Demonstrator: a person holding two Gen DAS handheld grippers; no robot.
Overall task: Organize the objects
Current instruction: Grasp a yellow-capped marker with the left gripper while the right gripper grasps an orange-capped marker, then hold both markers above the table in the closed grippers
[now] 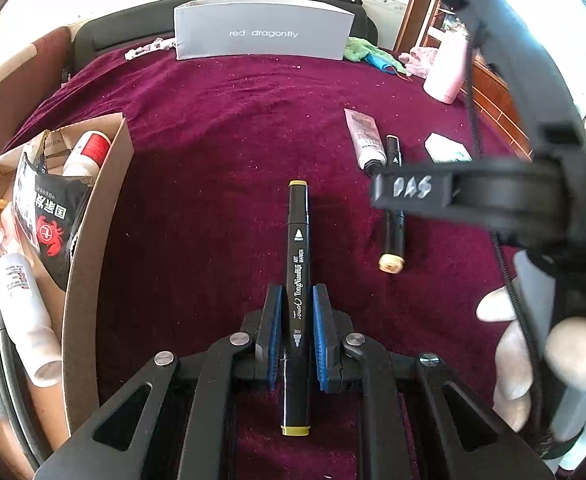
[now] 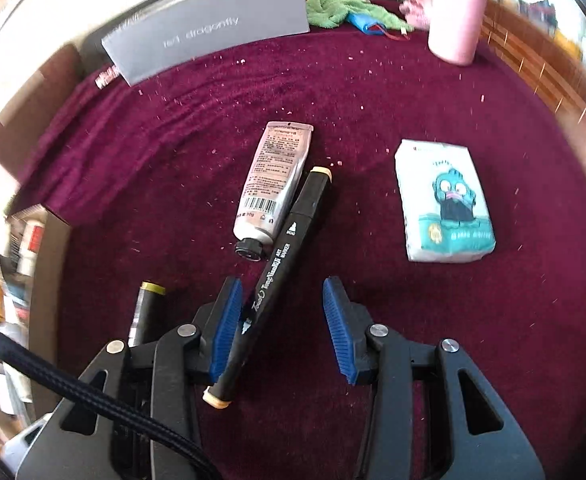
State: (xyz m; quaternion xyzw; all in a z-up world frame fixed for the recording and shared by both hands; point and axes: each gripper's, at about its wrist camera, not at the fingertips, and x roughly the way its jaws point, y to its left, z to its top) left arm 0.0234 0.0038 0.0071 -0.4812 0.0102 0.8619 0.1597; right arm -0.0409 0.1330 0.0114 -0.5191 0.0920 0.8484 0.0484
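The left claw is clenched on a black pen with yellow caps. The blue pads squeeze its middle. The pen points straight up the left view, over the dark red cloth. The cardboard box sits at the left edge of that view. It already holds a bottle, a dark bag and other small stuff. My guess is that this pen goes in there next.

The right claw is released, with its jaws standing apart. A second pen with cream caps lies slanted between them, in the middle of the right view. Its lower part is close against the left pad, but the right pad is well away from it. So nothing is squeezed yet. A pink tube lies just beside this pen at its upper left, and may touch it. A white pack with a green cartoon lies apart at the right.

To do this step well, the right claw should turn a bit so its pads face the pen's long sides. It should move over so the pen sits in the middle of the gap. It should grab near the pen's middle, away from the tube, so the tube does not get pinched or pushed. Squeeze slowly, because a round pen can roll away on soft cloth. The left claw should hold tight till it is over the box.
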